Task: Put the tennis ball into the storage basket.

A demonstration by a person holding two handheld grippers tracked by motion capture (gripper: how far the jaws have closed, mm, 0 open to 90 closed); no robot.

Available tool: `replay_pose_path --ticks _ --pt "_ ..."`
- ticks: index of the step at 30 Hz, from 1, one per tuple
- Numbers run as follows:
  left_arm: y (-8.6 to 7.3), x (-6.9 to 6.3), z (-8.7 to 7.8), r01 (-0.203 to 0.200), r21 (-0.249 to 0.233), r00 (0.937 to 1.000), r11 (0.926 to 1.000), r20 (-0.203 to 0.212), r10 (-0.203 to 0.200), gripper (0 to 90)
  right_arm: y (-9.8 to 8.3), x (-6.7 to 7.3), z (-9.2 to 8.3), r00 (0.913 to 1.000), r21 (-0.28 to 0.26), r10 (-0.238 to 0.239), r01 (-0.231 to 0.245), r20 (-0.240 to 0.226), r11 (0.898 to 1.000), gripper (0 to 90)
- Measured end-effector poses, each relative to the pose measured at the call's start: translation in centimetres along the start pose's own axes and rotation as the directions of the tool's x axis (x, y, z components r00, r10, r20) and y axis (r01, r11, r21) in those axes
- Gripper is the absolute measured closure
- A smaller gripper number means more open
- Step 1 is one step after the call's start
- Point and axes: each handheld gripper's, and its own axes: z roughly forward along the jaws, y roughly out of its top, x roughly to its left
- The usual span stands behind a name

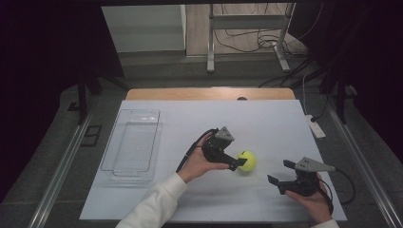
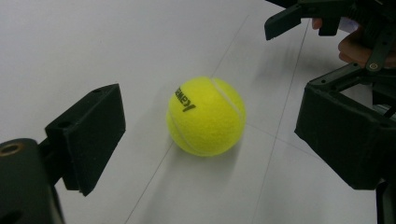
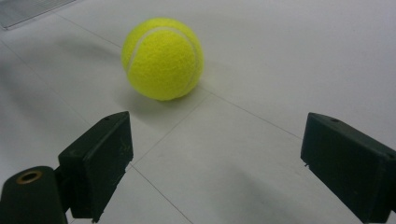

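**Ball approach underway, grasp not yet made**

The tennis ball [image 1: 246,160] sits on the white table sheet [image 1: 266,128], right of centre, resting free on the surface. The left gripper [image 1: 240,163] is at the ball, jaws spread wide; in the left gripper view the ball [image 2: 206,116] lies between the two black jaws but touches neither, and it is a little ahead of them. Nothing is held. The right gripper [image 1: 280,175] waits near the front right edge, well apart from the ball, jaws wide open and empty; its own view shows the ball [image 3: 162,58] ahead on the sheet. The clear tray [image 1: 132,142] lies on the left side, apart from the ball, nothing visible inside.

Judged progress: early. Reach looks nearly done; closing on the ball, the lift and any placing, likely into the tray, are all left.
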Motion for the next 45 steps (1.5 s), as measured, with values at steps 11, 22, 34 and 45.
replay_pose_path --ticks 11,22,34,45 --pt "0.5 0.2 1.4 0.011 0.039 0.9998 0.9992 0.014 -0.012 8.5 0.0 0.0 0.0 1.0000 -0.005 -0.001 0.001 -0.001 1.000 9.6" --pt "1.0 0.4 3.0 0.019 0.067 0.9996 0.9976 0.020 -0.020 7.7 0.0 0.0 0.0 1.0000 -0.004 0.001 -0.001 -0.002 1.000 9.6" --pt "1.1 0.5 4.1 0.020 0.093 0.9995 0.9955 0.023 -0.023 7.2 0.0 0.0 0.0 1.0000 -0.005 -0.001 0.001 -0.004 1.000 9.6" --pt "0.9 0.7 5.1 0.031 0.114 0.9992 0.9930 0.023 -0.034 6.5 0.0 0.0 0.0 1.0000 -0.002 -0.002 0.002 -0.003 1.000 9.6"
